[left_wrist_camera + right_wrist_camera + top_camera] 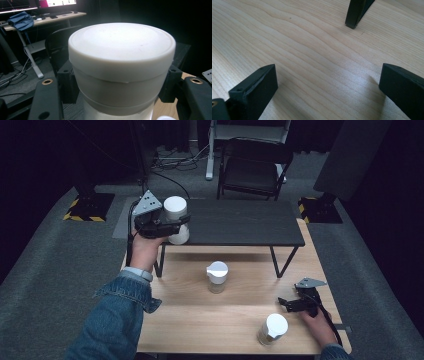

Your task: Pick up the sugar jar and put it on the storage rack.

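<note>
The white jar is round, with a smooth matte lid. The left gripper pinches it between its black jaws, lifted at the corner of the dark shelf. The right gripper rests spread apart on the pale grained wooden table.

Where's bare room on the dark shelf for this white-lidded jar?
Nearly the whole dark shelf is bare, from the held jar at its left end to its right edge. The wooden table below is more crowded: two jars and the right tool.
</note>
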The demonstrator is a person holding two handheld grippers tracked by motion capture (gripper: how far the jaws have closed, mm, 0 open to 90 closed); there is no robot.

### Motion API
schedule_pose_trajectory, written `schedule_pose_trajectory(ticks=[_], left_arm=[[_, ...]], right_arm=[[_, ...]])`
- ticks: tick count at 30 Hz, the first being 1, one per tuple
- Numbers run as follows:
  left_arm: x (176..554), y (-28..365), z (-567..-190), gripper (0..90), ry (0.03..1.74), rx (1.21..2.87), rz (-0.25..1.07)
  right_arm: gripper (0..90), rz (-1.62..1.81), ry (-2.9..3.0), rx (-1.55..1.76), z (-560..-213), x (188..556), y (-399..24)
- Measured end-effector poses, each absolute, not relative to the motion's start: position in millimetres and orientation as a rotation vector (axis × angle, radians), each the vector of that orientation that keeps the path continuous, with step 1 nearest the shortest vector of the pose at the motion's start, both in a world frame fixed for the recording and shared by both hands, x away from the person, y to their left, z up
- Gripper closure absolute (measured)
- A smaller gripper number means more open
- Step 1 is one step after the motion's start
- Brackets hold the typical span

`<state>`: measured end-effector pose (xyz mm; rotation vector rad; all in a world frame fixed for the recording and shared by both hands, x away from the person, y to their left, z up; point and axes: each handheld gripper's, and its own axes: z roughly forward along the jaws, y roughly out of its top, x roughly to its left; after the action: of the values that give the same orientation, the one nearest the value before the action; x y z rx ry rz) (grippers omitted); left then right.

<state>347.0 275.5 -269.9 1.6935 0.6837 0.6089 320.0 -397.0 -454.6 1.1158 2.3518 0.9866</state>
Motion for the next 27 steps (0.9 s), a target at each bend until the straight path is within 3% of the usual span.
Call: schedule_pose_trajectory(ticks=[27], left_arm=[[375.7, 247.1, -263.9, 34.2, 0.718, 1.721, 0.607]], right_arm=[[1.8, 0.987, 2.351, 1.117, -454.5, 320.0, -396.9]])
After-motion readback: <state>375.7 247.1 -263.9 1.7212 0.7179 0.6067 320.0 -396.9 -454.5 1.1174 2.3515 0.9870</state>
